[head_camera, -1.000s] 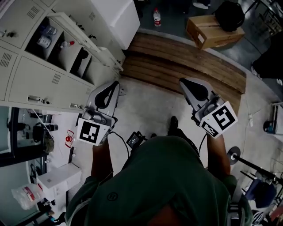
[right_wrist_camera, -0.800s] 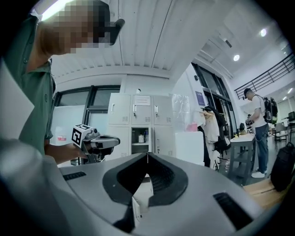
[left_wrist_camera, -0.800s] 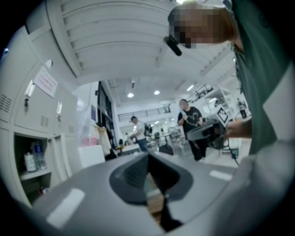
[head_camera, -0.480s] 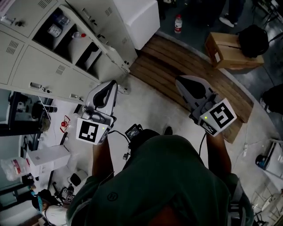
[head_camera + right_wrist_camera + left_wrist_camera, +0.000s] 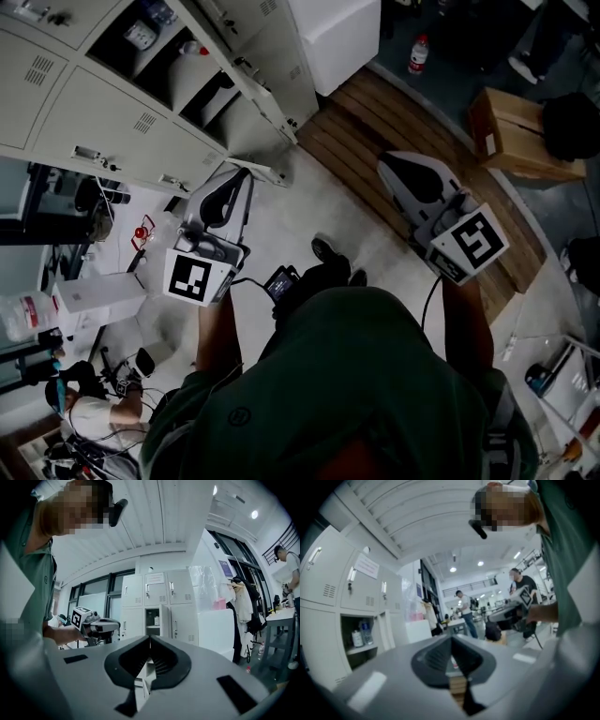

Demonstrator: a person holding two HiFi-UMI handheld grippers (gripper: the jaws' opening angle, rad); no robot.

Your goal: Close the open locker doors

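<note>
The pale grey lockers (image 5: 84, 103) fill the upper left of the head view. Two compartments stand open (image 5: 141, 33), with bottles inside, and their doors (image 5: 246, 75) swing out toward me. My left gripper (image 5: 246, 176) is shut and empty, its tip just short of a lower open door edge (image 5: 253, 167). My right gripper (image 5: 384, 164) is shut and empty too, over the floor by the wooden platform. The left gripper view has the open compartment (image 5: 358, 639) at its left. In the right gripper view an open locker (image 5: 152, 617) and its door (image 5: 164, 619) are straight ahead, beyond the shut jaws (image 5: 150, 638).
A wooden platform (image 5: 412, 131) lies ahead on the right, with a cardboard box (image 5: 516, 131) and a water bottle (image 5: 417, 53) beyond it. A white cabinet (image 5: 342, 37) stands beside the lockers. Cluttered desks (image 5: 84, 300) are on my left. People (image 5: 464, 609) stand far off.
The lockers have slid rightward and nearer in the head view as I turn and step toward them. Both grippers stay shut in front of me, the left one closer to the open doors.
</note>
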